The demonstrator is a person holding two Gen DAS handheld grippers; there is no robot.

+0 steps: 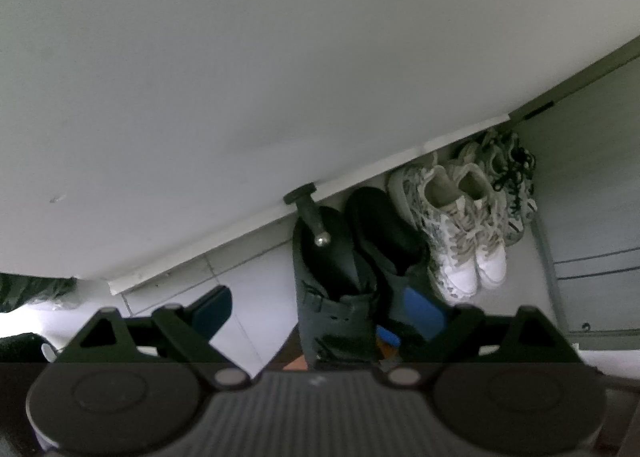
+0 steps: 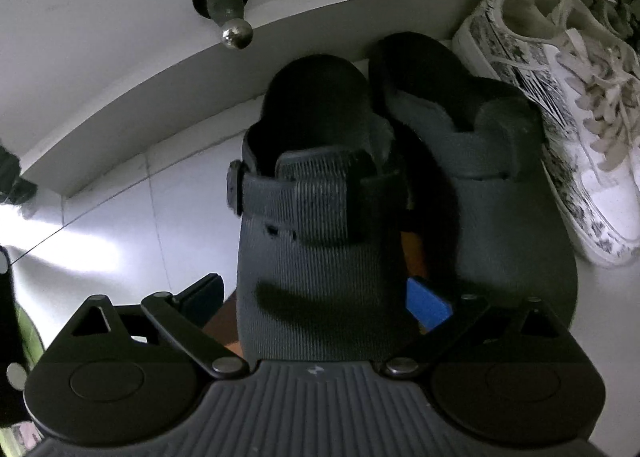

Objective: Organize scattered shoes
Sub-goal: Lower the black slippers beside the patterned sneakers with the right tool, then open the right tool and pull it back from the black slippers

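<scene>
Shoes stand in a row on the pale tiled floor [image 2: 120, 225], heels against the white wall [image 1: 200, 77]; left to right, two dark slippers, then two white patterned sneakers, then two more pale sneakers with dark laces at the far end by a grey cabinet [image 1: 592, 185], six shoes in all. Left slipper [image 2: 316, 217] sits directly between the fingers of the right gripper [image 2: 320, 297], toe toward the camera, strap and buckle facing up; the dark left finger [image 2: 204, 293] stands clear of the slipper's side with floor showing in the gap, the blue right finger [image 2: 428, 305] lies in the slot between the two slippers. Jaws spread wide, not pressing the slipper. Right slipper [image 2: 500, 193] touches the left one at the heel and leans slightly. First white sneaker [image 2: 560, 129] lies just beside it, second one [image 2: 608, 57] behind. One black doorstop [image 2: 226, 5] with a metal ball tip sticks out of the wall above the left slipper. In the left wrist view the left gripper [image 1: 324, 317] hangs farther back, pointing steeply down at the same slippers [image 1: 340, 265], jaws wide apart, nothing between the pads; sneaker pairs [image 1: 460, 233] to the right. Far pair [image 1: 512, 177] partly hidden.
</scene>
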